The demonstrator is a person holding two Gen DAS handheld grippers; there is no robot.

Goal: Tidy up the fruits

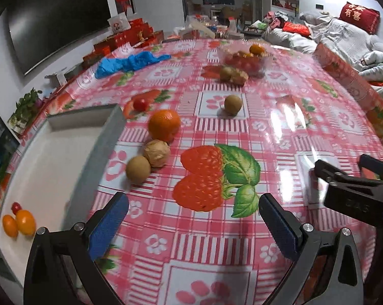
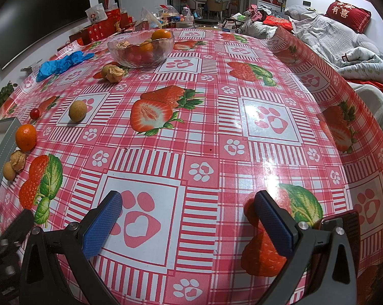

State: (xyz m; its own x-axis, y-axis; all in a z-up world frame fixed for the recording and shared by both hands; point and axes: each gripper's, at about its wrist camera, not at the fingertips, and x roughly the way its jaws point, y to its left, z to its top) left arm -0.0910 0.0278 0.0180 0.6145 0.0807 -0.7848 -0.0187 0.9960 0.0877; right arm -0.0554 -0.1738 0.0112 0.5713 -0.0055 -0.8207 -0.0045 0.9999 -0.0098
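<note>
- Hovering over the tablecloth (image 1: 280, 127), the left gripper (image 1: 194, 218) has its blue-padded fingers spread wide with nothing between them.
- The right gripper (image 2: 188, 216) is likewise spread and empty above a paw-print square; from the left wrist view its dark body shows at the right edge.
- A grey tray (image 1: 51, 157) lies to the near left, its long axis running near to far; two orange tomatoes (image 1: 18, 223) and a red cherry tomato (image 1: 16, 207) sit at its near end.
- Just right of the tray wall a round brown fruit (image 1: 138, 169), a papery husked fruit (image 1: 156, 153) and an orange (image 1: 164, 125) form a line slanting far-right, ahead and left of the left gripper.
- Farther off lie a loose cherry tomato (image 1: 140, 103) and another brown fruit (image 1: 233, 104).
- A glass bowl (image 2: 140, 48) of mixed fruit stands at the far side, two small fruits (image 2: 112, 72) just before it; one seems husked, though blur obscures it.
- A blue glove (image 2: 61, 63) lies far left.
</note>
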